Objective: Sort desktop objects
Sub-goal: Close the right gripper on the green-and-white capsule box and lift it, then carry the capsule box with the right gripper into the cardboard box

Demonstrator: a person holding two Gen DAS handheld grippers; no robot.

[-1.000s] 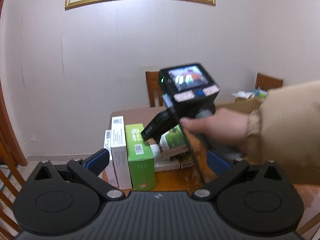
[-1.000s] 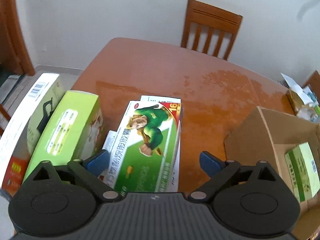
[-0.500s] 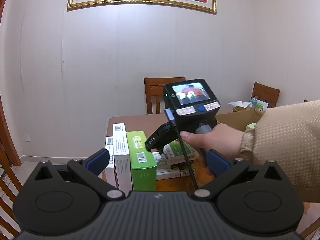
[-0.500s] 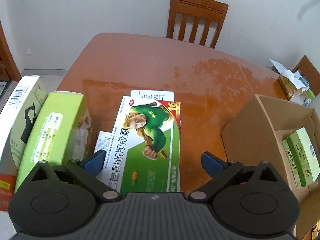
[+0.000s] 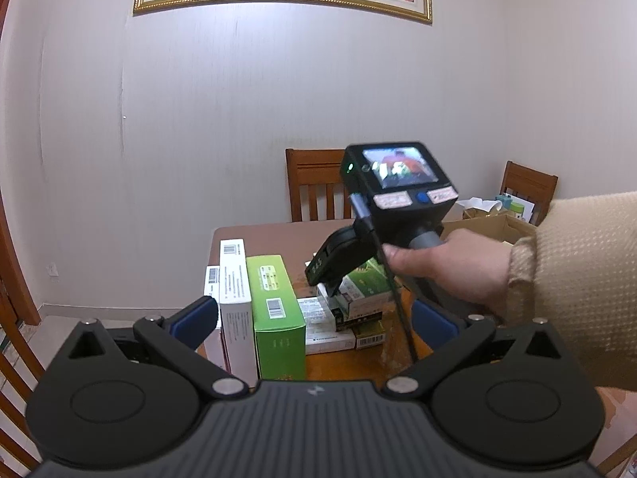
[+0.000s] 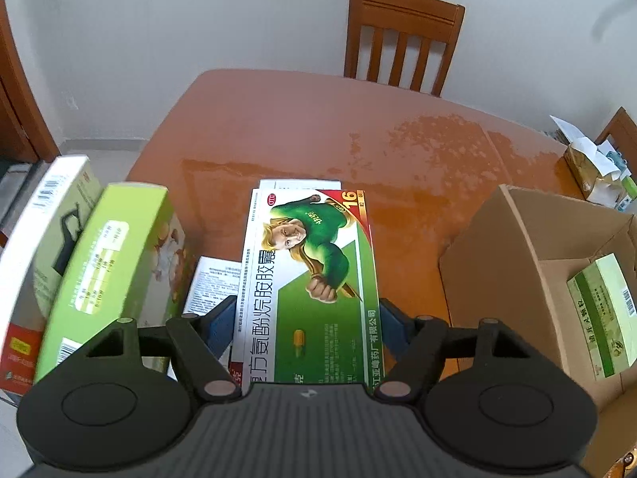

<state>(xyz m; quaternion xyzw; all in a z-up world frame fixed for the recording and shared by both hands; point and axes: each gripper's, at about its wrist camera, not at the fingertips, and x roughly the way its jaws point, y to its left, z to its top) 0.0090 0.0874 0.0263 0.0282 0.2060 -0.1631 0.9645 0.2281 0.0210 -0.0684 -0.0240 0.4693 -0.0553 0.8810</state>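
Rightward of the right gripper (image 6: 307, 320) sits the open brown cardboard carton (image 6: 497, 247). The gripper's jaws have just been closing and seem clenched on the flat green-and-white medicine box (image 6: 310, 263) between them. Pinched near one end, the box could droop or slip. The left gripper (image 5: 314, 316) hangs released, empty.

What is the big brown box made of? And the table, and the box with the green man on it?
The big brown box looks like plain cardboard: dull brown, with raw cut edges and folded flaps. The table seems to be varnished wood or a wood-look top, reddish and glossy enough to mirror the wall. The green-man box looks like thin printed card with a smooth, slightly shiny coat.
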